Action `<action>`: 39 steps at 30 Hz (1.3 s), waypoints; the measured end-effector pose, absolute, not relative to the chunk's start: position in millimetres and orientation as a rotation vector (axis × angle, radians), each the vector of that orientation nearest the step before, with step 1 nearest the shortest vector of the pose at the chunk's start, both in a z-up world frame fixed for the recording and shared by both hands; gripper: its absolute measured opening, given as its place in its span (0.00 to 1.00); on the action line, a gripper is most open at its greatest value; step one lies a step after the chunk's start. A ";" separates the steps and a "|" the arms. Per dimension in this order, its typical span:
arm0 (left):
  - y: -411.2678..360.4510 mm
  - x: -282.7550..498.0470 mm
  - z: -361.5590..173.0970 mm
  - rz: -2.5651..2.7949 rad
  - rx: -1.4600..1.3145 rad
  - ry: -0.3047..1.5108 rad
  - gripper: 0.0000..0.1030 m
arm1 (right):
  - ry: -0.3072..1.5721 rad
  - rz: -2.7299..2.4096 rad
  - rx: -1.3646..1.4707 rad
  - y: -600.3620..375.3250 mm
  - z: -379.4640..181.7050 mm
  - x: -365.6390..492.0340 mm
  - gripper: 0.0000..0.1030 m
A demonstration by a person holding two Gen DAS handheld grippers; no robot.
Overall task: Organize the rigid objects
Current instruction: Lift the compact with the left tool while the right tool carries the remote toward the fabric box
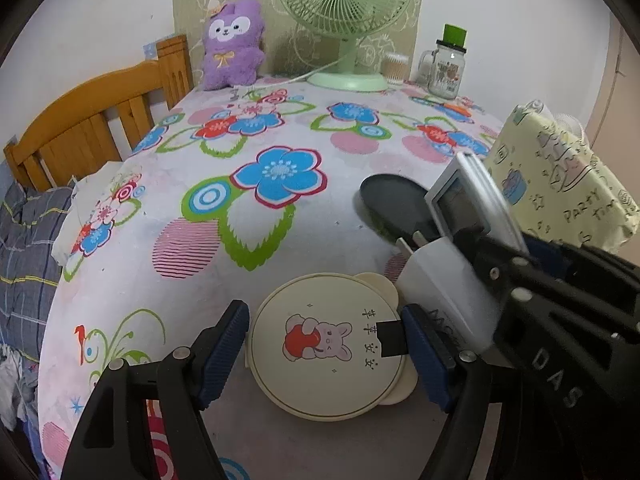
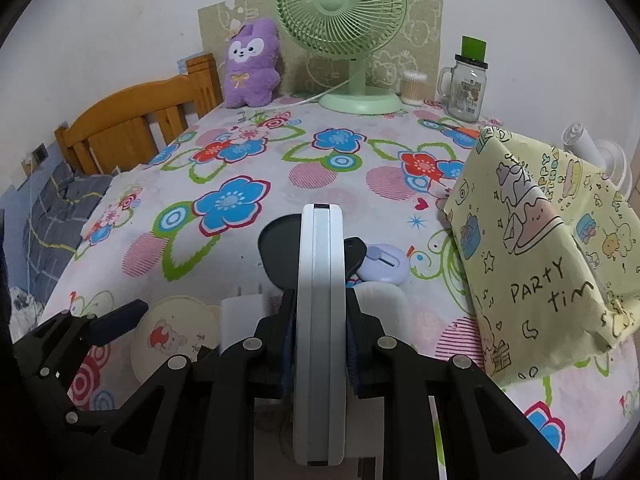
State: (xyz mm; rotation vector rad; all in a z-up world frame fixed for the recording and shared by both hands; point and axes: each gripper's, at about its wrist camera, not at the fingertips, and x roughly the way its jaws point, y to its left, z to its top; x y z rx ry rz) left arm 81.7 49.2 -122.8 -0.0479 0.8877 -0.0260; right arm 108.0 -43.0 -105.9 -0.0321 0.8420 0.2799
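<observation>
Left wrist view:
Left gripper (image 1: 324, 346): my jaws stand apart astride the round mirror (image 1: 326, 346); I see no pad pressing on it.
Mirror: flat on the cloth (image 1: 280, 132), just beside the charger (image 1: 436, 280).

Right wrist view:
Right gripper (image 2: 318, 344): my jaws are clamped on the grey case (image 2: 318, 320).
Case: on edge, long axis pointing away along the fingers.
Black dish (image 2: 280, 252): behind the case; contents hidden.

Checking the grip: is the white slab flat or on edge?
On edge: the white slab stands upright, clamped by the right hand-held gripper.
</observation>
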 end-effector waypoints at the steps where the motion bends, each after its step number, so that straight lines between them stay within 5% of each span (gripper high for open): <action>1: 48.1 79.8 -120.1 -0.026 -0.046 0.879 0.77 | 0.841 0.281 -0.031 -43.2 -104.9 106.5 0.23; 39: 10.4 53.0 -43.2 -0.054 0.013 0.762 0.77 | 0.742 0.238 0.003 -88.9 -33.4 74.6 0.23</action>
